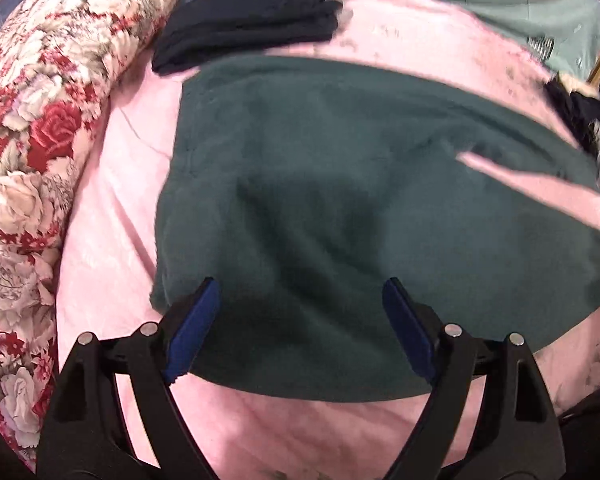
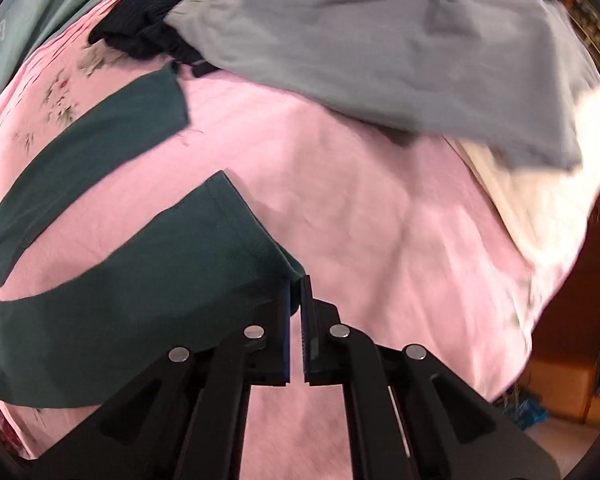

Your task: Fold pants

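Dark green pants (image 1: 340, 200) lie spread flat on a pink bedsheet (image 1: 112, 200), waist end to the left, legs running right. My left gripper (image 1: 300, 292) is open, its blue pads hovering over the near waist edge, holding nothing. In the right wrist view both pant legs show: the far leg (image 2: 100, 128) lies flat, and the near leg (image 2: 140, 280) has its hem corner pinched. My right gripper (image 2: 298, 292) is shut on that near leg hem, lifting it slightly off the sheet (image 2: 360, 220).
A floral quilt roll (image 1: 32, 140) borders the left side. A folded dark garment (image 1: 248, 20) lies beyond the waist. A pile of grey (image 2: 380, 48), black (image 2: 148, 28) and white (image 2: 548, 192) clothes sits past the leg ends. The bed edge drops at right.
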Demonstrator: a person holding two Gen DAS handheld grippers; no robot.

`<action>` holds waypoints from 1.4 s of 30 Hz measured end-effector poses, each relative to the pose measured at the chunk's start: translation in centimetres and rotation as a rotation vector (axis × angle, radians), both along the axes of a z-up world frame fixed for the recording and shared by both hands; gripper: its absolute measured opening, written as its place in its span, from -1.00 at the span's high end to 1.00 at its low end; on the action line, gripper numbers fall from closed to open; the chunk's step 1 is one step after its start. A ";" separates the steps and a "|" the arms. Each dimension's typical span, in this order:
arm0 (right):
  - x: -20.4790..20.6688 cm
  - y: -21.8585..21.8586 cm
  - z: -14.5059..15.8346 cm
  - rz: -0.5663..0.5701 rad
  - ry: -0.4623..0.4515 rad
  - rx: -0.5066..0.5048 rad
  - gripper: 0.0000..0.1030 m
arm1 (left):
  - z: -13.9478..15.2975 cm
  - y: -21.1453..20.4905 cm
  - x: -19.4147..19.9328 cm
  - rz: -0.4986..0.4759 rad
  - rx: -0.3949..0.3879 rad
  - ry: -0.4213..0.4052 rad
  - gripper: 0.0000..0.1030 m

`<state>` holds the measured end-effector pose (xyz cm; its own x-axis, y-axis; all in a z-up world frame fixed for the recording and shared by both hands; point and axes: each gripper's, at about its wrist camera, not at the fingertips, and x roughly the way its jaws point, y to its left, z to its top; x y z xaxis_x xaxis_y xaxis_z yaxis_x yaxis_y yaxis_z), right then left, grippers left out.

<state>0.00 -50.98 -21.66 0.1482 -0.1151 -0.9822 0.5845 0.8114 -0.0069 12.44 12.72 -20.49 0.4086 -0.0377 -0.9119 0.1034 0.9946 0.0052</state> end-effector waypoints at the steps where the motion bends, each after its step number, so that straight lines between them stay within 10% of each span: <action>1: 0.0 0.2 -0.9 0.019 0.048 -0.006 0.88 | -0.2 0.0 0.1 -0.006 0.022 0.014 -0.65; 4: 0.9 0.7 0.0 0.026 0.092 -0.093 0.55 | 1.5 0.5 0.3 -0.013 0.005 -0.039 -0.67; 8: 5.8 3.7 5.3 0.274 -0.069 -0.187 0.06 | 4.1 1.1 3.6 -0.054 0.053 -0.115 -0.73; 12: 13.4 7.0 7.1 0.610 -0.118 -0.166 0.07 | 5.3 1.8 8.5 -0.135 0.096 -0.148 -0.73; 18: 25.1 11.7 4.1 1.019 0.050 -0.115 0.07 | 4.2 4.6 15.9 -0.162 0.113 -0.097 -0.72; 29: 31.1 13.6 -0.5 1.135 0.156 0.068 0.09 | -0.2 7.1 22.2 -0.188 -0.055 0.058 -0.02; 42: 32.9 29.3 1.2 1.389 -0.034 0.300 0.25 | -0.9 5.6 22.5 -0.340 -0.022 0.074 0.44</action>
